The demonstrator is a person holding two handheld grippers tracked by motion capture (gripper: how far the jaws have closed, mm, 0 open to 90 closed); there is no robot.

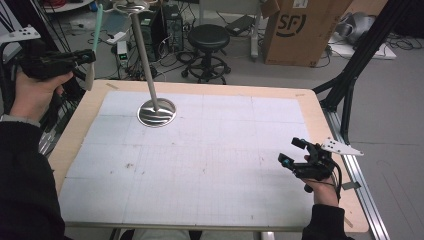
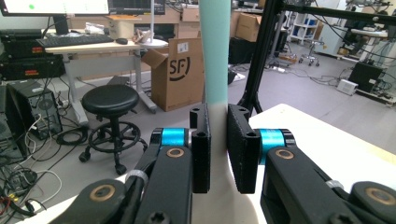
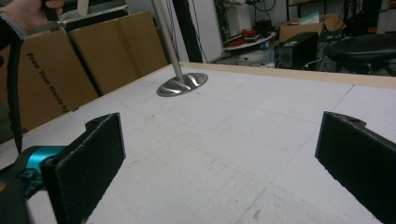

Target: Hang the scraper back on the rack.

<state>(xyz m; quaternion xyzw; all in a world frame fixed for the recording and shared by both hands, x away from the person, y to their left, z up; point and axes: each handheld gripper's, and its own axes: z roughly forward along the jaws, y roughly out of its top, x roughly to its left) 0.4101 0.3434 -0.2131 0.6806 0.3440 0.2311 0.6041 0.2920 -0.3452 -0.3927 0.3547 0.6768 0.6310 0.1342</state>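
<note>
A long flat tool (image 1: 98,25), teal at the top and white at the lower end, stands nearly upright off the table's far left corner. My left gripper (image 1: 90,57) is shut on the tool, held up in a hand. In the left gripper view the black jaws (image 2: 218,149) press on the tool (image 2: 215,56) where teal turns to white. A metal stand with a round base (image 1: 156,112) and a slanting pole (image 1: 142,50) sits on the white mat (image 1: 210,165). My right gripper (image 1: 291,151) rests open at the table's right edge, nothing between its jaws (image 3: 224,140); the stand's base (image 3: 182,84) lies far ahead.
Beyond the table stand a black stool (image 1: 208,37), a cardboard box (image 1: 300,30) and computer towers with cables. A black tripod leg (image 1: 360,65) slants down at the right. A metal rail (image 1: 365,195) runs along the table's right side.
</note>
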